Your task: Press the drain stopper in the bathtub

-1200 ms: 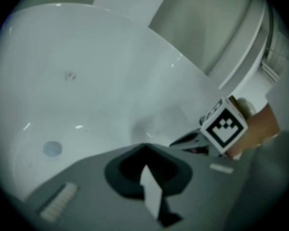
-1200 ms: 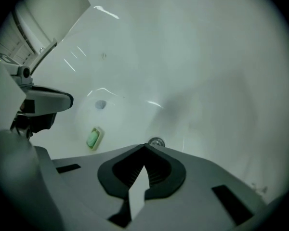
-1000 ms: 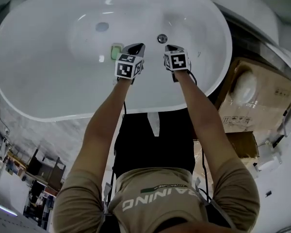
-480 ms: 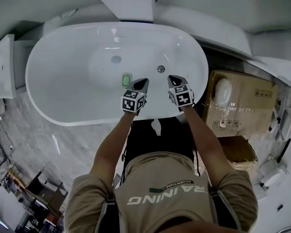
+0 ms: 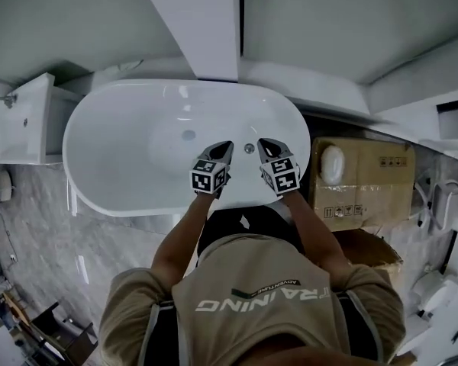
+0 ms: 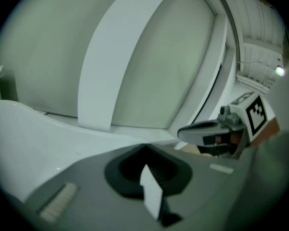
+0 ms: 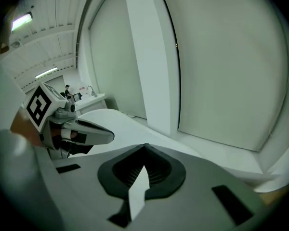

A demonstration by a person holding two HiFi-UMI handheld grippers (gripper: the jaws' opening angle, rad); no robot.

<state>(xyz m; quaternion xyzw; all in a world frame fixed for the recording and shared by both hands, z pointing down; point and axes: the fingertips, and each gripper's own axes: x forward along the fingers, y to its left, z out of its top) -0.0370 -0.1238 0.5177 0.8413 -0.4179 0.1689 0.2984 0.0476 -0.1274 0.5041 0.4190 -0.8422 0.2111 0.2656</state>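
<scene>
Your left claw [image 5: 222,146] and your right claw [image 5: 264,142] are both pressed closed with nothing between the jaws. They hang side by side above the near rim of the bathtub [image 5: 107,151]. In the last 1 second the view has pulled back: the tub looks much smaller now, and the 2 claws have come away from its floor toward you. The cardboard box [image 5: 370,185] stands beside the tub on your right. The drain stopper [image 5: 188,135], I think the small grey disc in the bottom, lies well apart from both claws. So no press is happening now; whether it is already down, I cannot tell.
</scene>
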